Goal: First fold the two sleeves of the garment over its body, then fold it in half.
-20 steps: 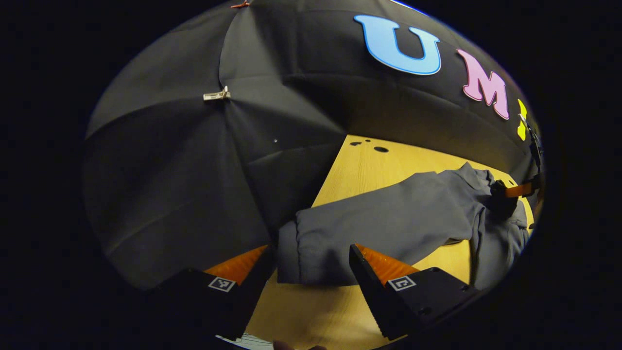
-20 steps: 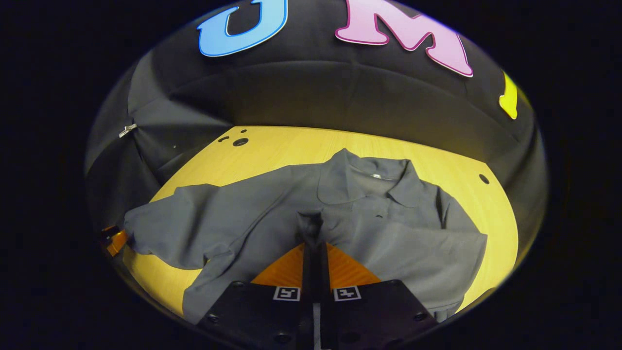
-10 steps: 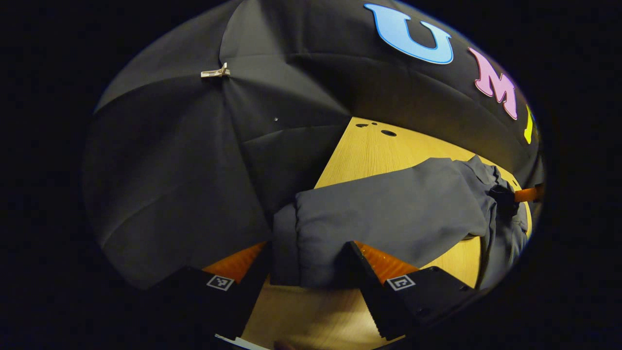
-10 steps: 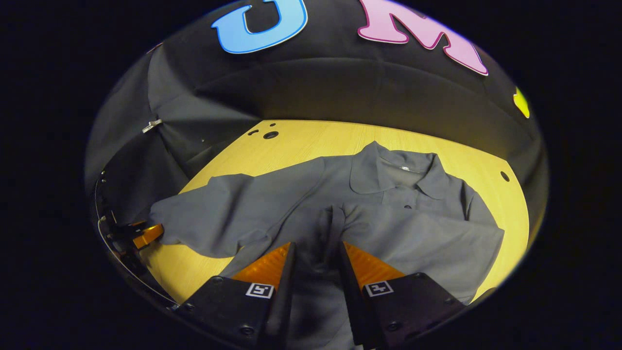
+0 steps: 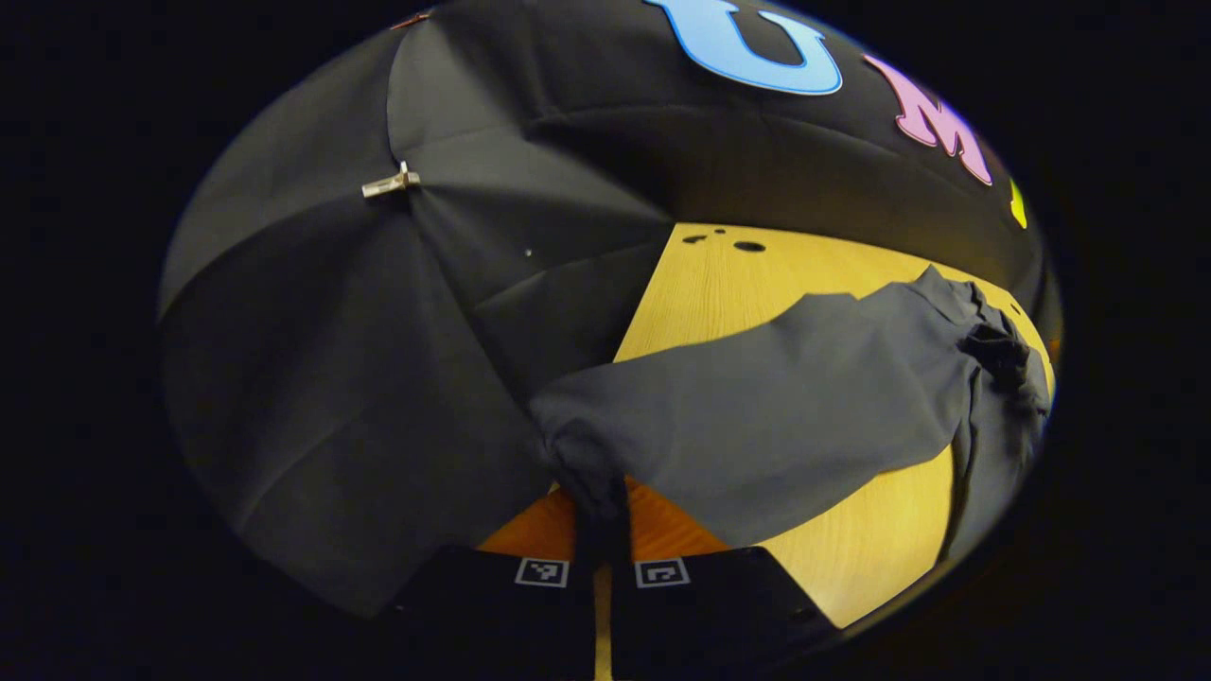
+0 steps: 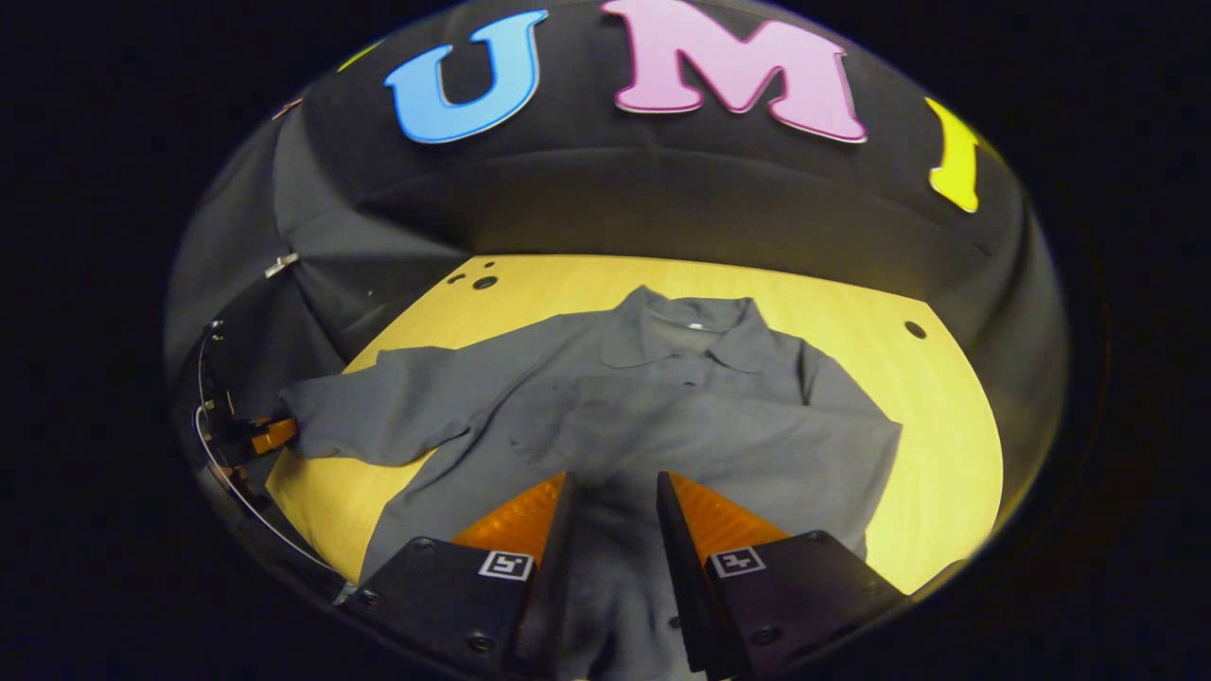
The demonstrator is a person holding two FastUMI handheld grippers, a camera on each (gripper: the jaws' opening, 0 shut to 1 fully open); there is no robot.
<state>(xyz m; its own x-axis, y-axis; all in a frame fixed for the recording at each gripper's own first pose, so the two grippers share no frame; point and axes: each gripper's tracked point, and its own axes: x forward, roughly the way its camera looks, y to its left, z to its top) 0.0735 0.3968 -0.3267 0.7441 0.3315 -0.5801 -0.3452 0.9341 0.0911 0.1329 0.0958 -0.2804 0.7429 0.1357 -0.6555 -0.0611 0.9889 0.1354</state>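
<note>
A grey collared shirt [image 6: 681, 416] lies spread on the yellow wooden table [image 6: 908, 407], with its collar [image 6: 691, 331] at the far side. In the right gripper view, one sleeve is folded across the body. The other sleeve [image 6: 397, 416] stretches left to the left gripper [image 6: 260, 435]. My right gripper [image 6: 613, 482] stands open low over the shirt's near part, with fabric lying between its fingers but not pinched. In the left gripper view, my left gripper [image 5: 605, 497] is shut on the bunched cuff [image 5: 582, 454]. The sleeve [image 5: 776, 407] hangs from it, raised off the table.
The table has small holes at its far left [image 6: 484, 281] and far right [image 6: 914, 329]. Black cloth walls close in on the far and left sides. A metal clip [image 5: 390, 183] pins the cloth. Bare wood [image 5: 851, 549] shows under the raised sleeve.
The left gripper closed on the sleeve cuff and lifted it. The right gripper opened, let go of the pinched fabric and drew back a little.
</note>
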